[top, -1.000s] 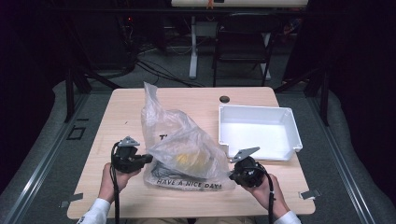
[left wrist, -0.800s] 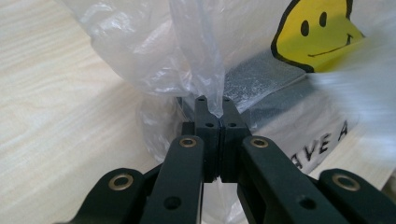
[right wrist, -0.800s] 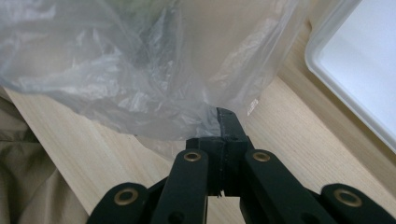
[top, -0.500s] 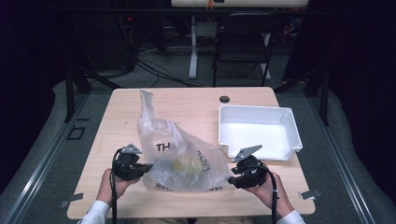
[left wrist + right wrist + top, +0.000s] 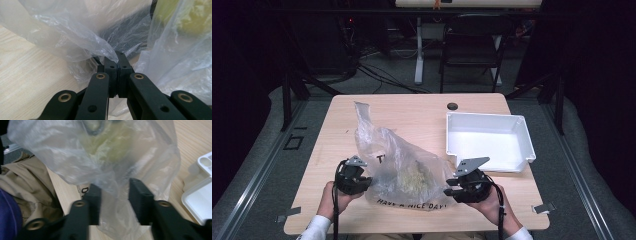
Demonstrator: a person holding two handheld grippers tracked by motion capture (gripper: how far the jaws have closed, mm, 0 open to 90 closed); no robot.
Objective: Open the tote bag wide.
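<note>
A clear plastic bag [image 5: 402, 165] printed "HAVE A NICE DAY" lies near the table's front edge, with a pale yellow-green lump [image 5: 414, 175] inside it. My left gripper [image 5: 368, 181] is at the bag's left side. In the left gripper view the left gripper [image 5: 117, 56] is shut on a bunched fold of the bag [image 5: 75, 32]. My right gripper [image 5: 449, 189] is at the bag's right corner. In the right gripper view, which is blurred, the jaws of the right gripper [image 5: 115, 186] have just been closing. They stand apart with loose film of the bag [image 5: 105, 150] between them.
A white tray [image 5: 489, 117] stands at the right of the wooden table [image 5: 412, 107], and its corner [image 5: 200, 195] is close to the right gripper. A small black disc [image 5: 452, 106] lies near the far edge. A chair [image 5: 472, 50] stands beyond the table.
The bag has slumped lower and flatter, and its raised handle now leans to the back left. The right gripper's jaws have come apart and it has lifted slightly. The left gripper stays clamped.
</note>
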